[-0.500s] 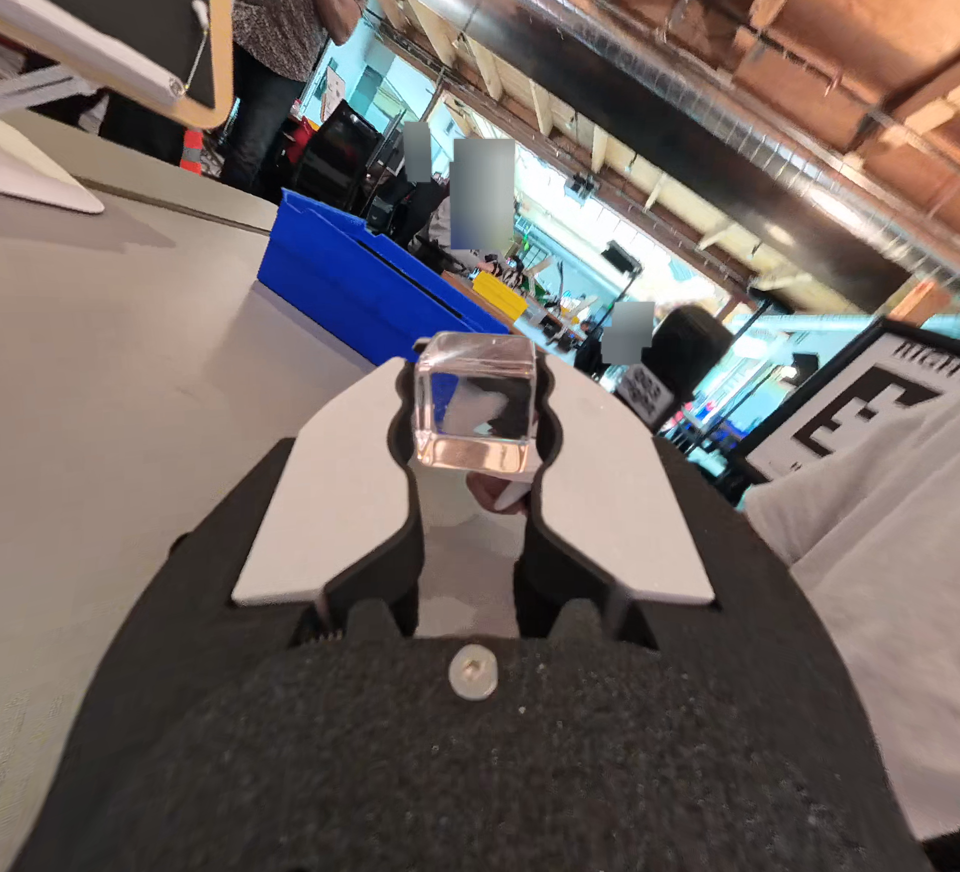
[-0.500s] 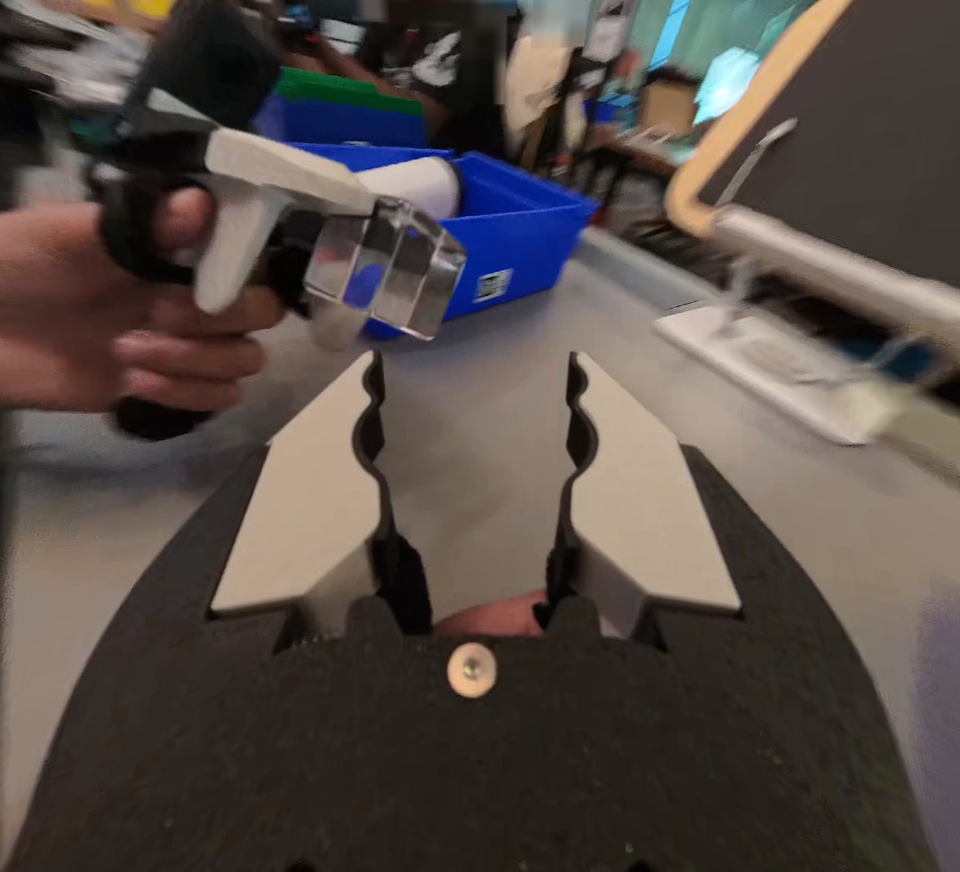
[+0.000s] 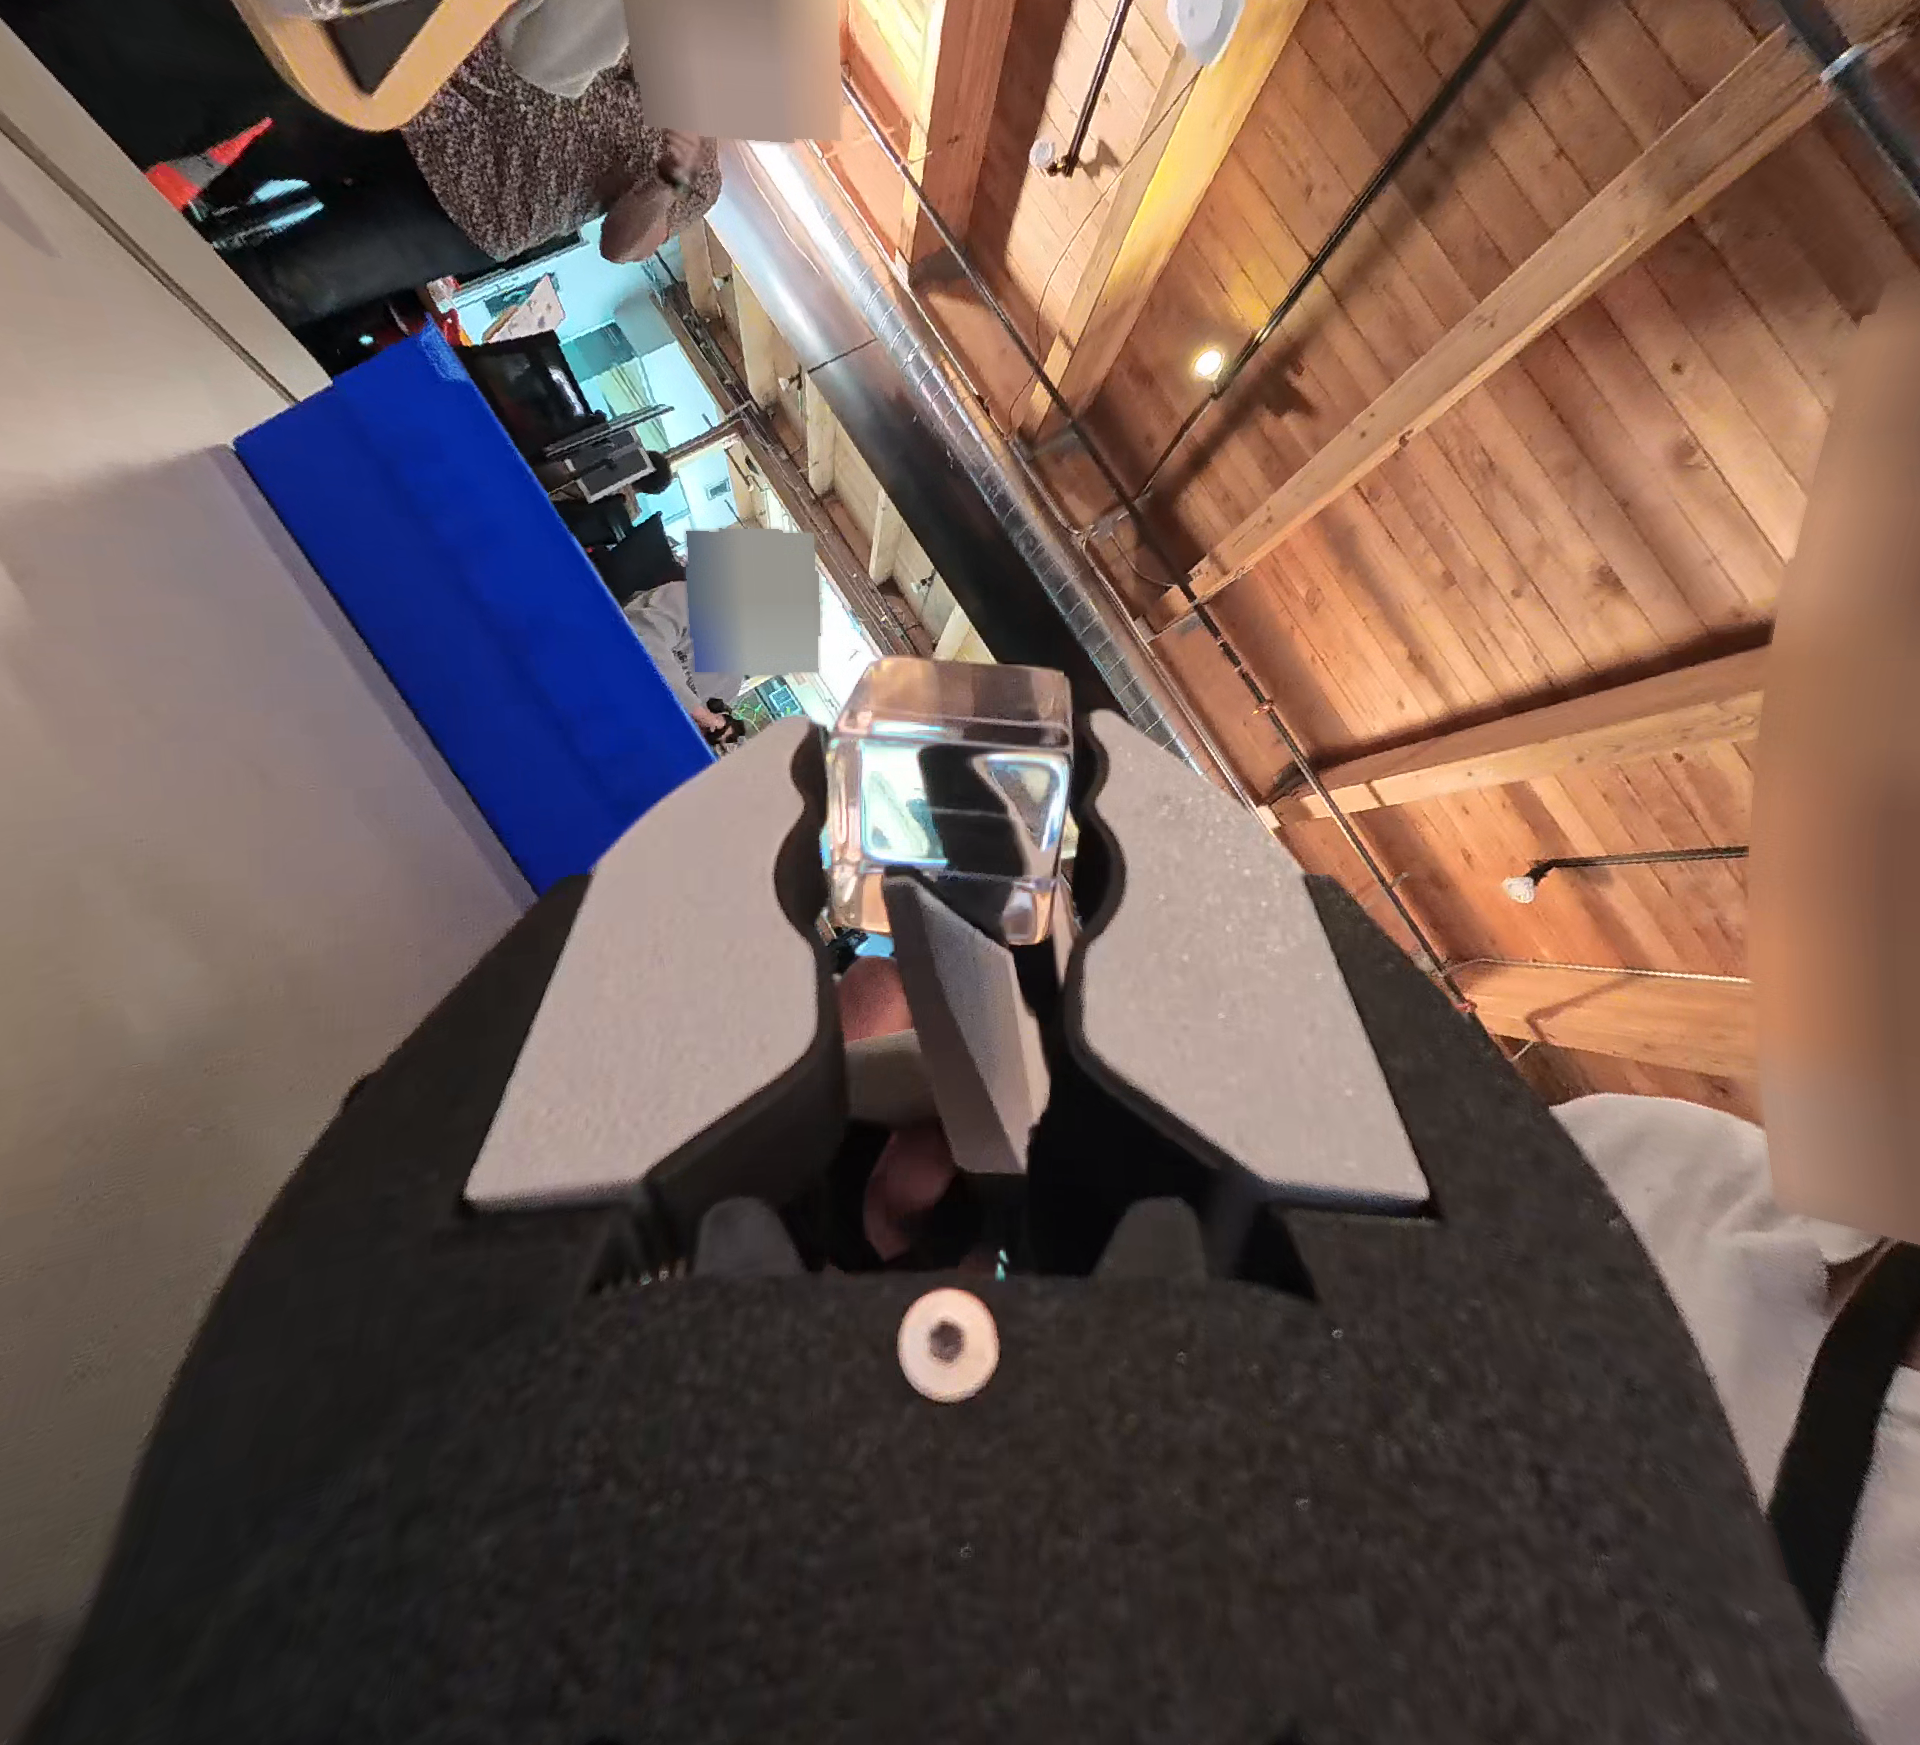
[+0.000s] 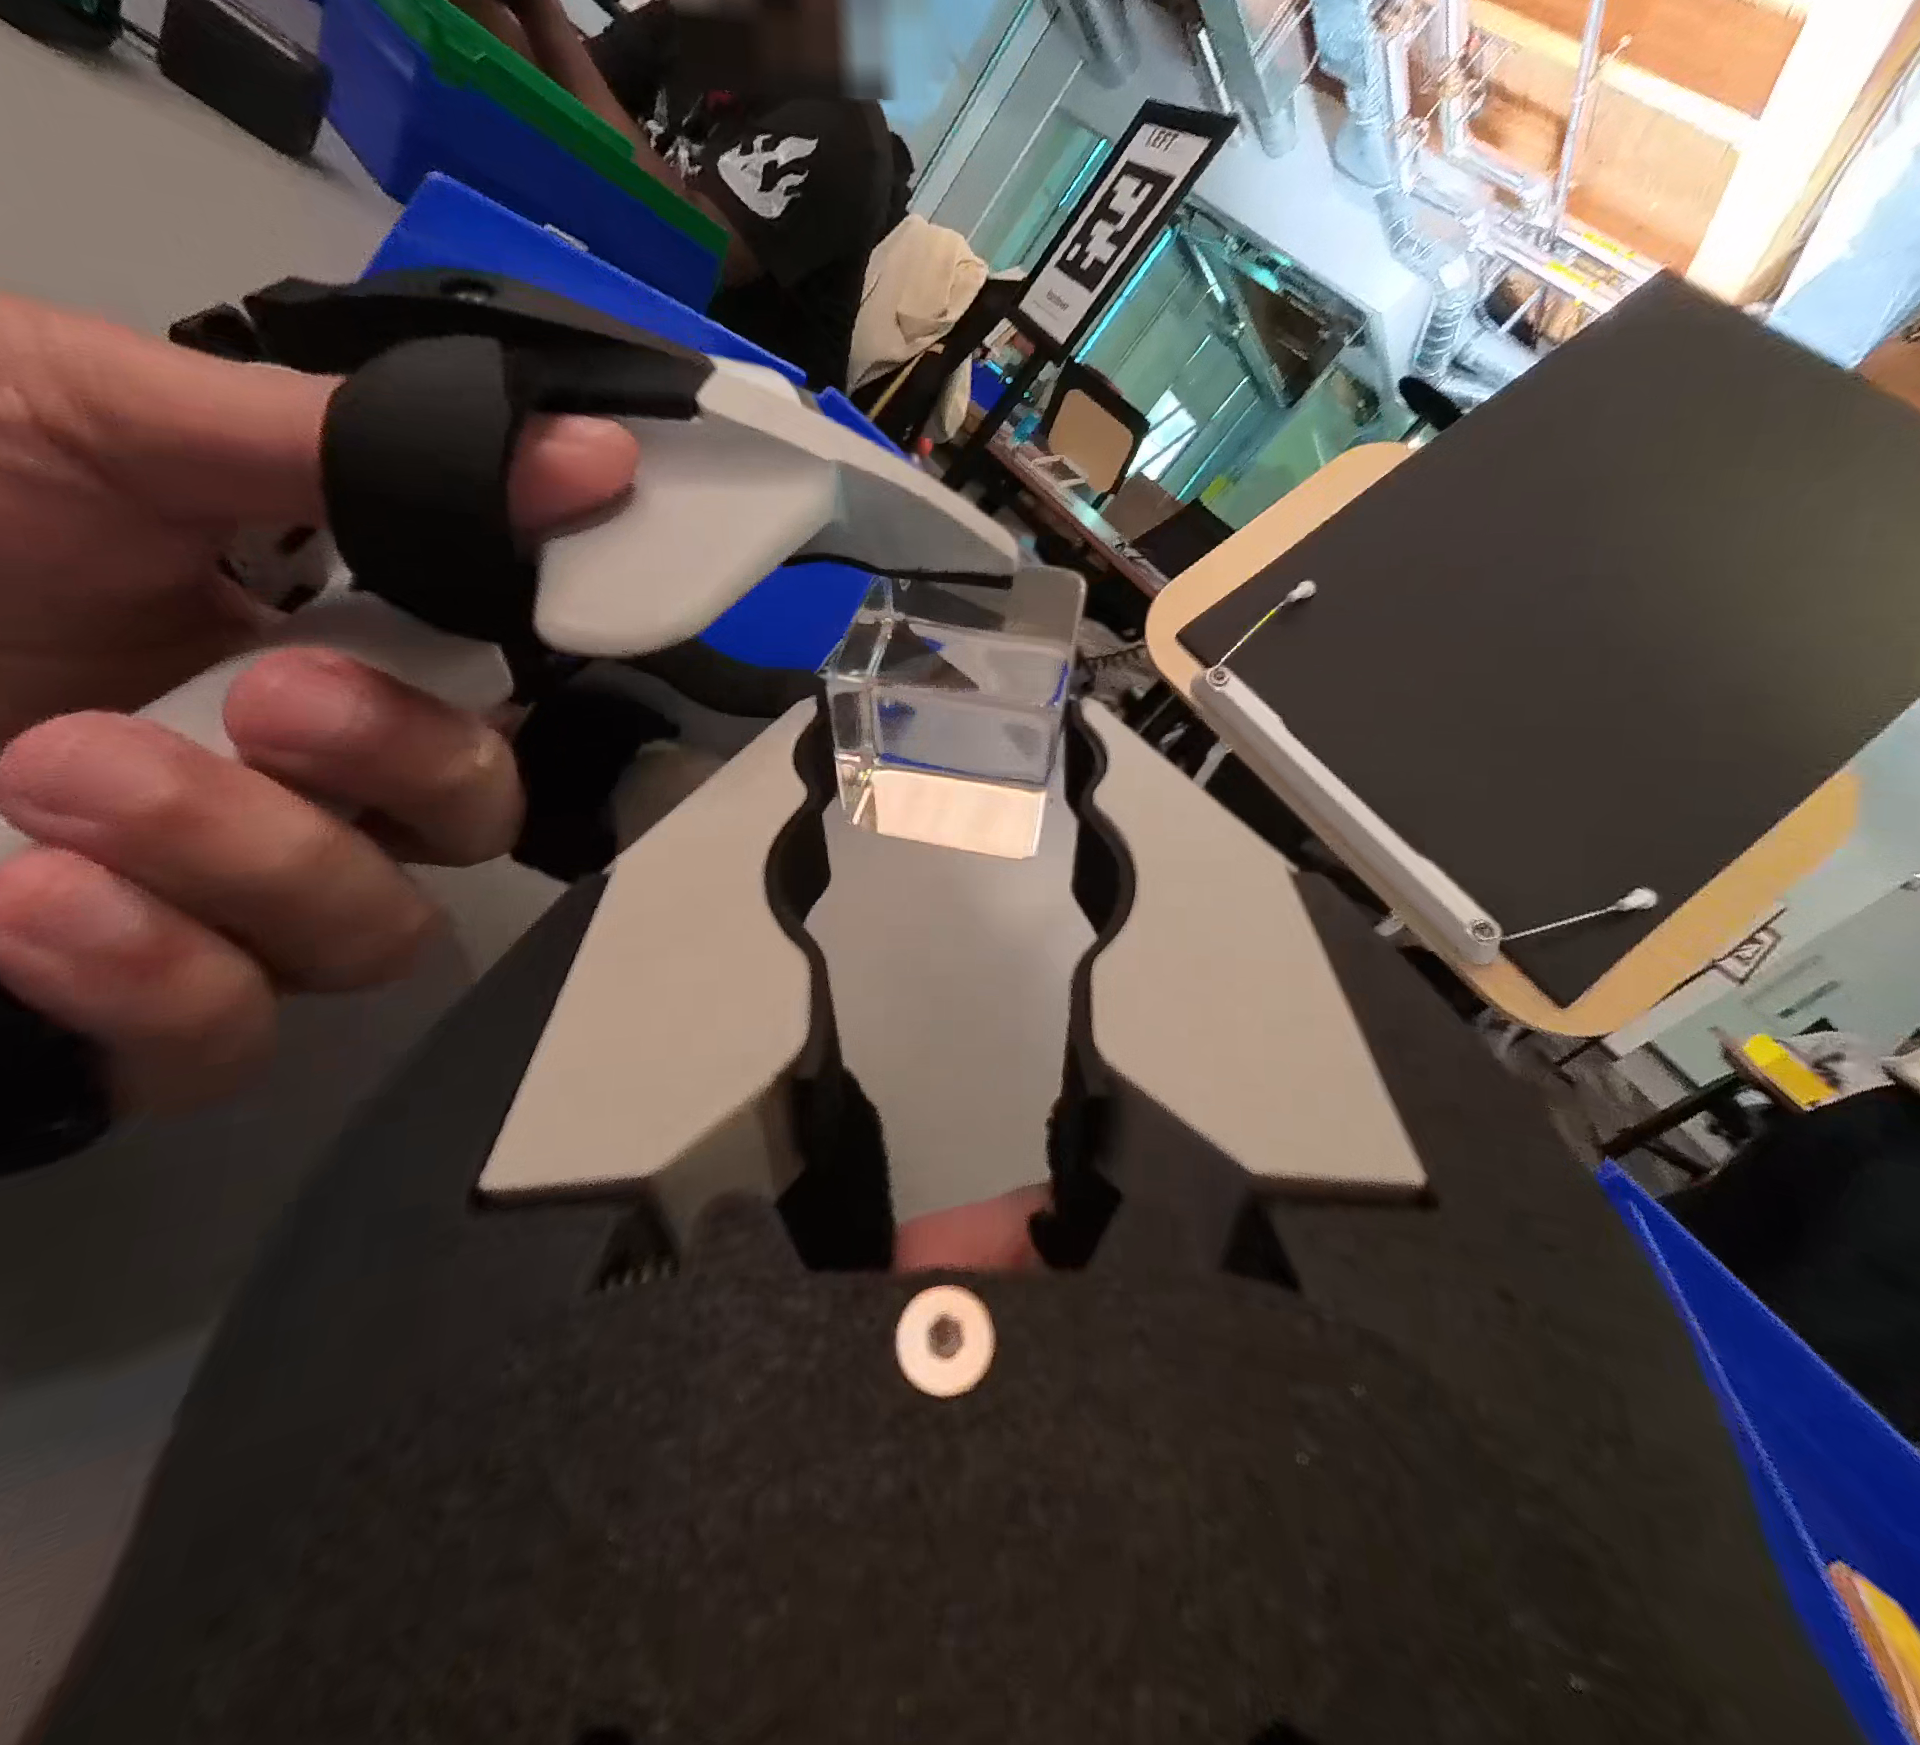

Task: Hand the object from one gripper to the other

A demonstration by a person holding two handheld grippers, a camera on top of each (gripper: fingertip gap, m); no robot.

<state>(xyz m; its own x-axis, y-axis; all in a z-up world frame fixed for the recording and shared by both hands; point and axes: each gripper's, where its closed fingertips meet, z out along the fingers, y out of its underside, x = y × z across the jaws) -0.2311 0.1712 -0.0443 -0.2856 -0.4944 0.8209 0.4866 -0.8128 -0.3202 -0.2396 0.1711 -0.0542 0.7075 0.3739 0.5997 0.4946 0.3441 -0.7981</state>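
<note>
**Holding cube at the handover point: left grip firm, right grip unconfirmed**

Hidden or unclear: in the right wrist view, your left gripper (image 3: 951, 760) shows only its upper finger. The lower one is behind the cube (image 4: 951, 729), and your hand (image 4: 208, 760) around the handle is cut off at the frame edge. The cube is clear, so its edges blend with what lies behind it. In the left wrist view, one grey finger (image 3: 966, 1020) of the right gripper (image 4: 945, 739) shows under the cube, and the other finger is out of sight.

Cube and grippers: the cube is in the air above the table (image 3: 156, 760), at the tips of both grippers. Your left gripper is narrowed onto it, with one finger flat on the top face. The right gripper is narrowed to about the cube's width, and its tips flank the two side faces with no clear gap. You cannot tell from these views whether they press on the cube or only stand beside it. The two gripper axes cross at the cube.

Containers: a blue bin (image 3: 468, 573) stands on the table beyond the cube. Only its outer wall shows, so its contents cannot be seen.
</note>
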